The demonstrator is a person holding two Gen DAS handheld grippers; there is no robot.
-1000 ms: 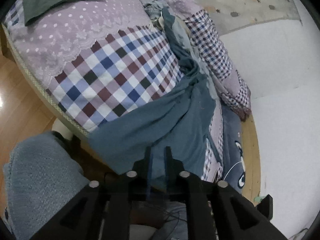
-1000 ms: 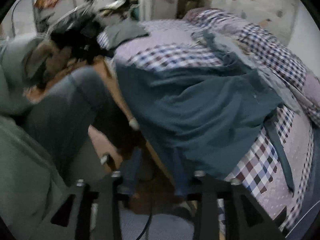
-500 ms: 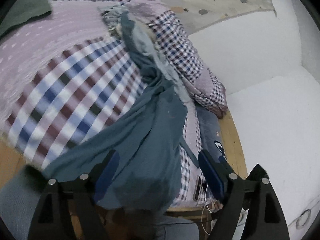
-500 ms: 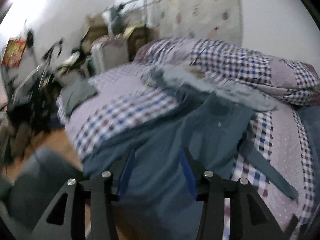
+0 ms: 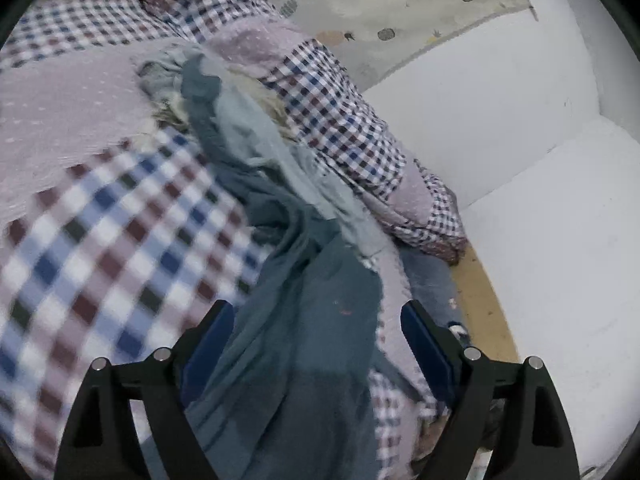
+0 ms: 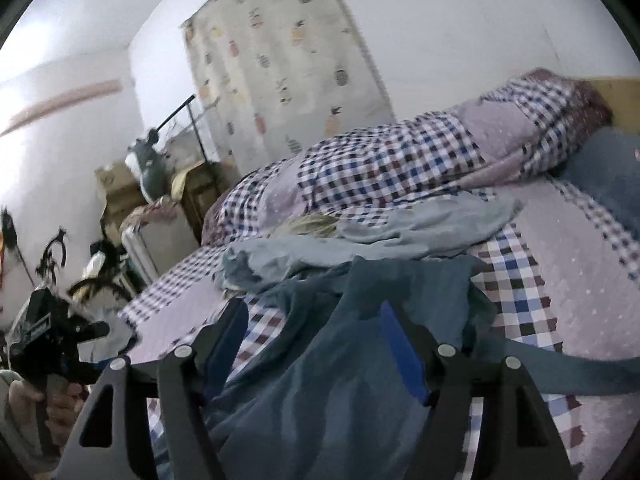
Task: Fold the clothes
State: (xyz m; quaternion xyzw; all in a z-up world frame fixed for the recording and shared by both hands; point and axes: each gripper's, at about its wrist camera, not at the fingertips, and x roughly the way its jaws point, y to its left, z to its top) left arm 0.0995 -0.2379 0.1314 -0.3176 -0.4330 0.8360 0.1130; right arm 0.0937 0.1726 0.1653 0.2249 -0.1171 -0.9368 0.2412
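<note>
The teal garment point(image 5: 304, 320) stretches long, away from both grippers, across the checked bed point(image 5: 100, 240). The left gripper point(image 5: 316, 328) and right gripper point(image 6: 316, 332) are opening, cloth lying loose between their jaws. A white wall point(image 5: 520, 140) stands past the bed.

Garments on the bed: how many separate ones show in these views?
2, maybe more hidden. The dark teal garment lies nearest, under both cameras. The pale blue garment is bunched beyond it, against the rolled checked quilt.
</note>
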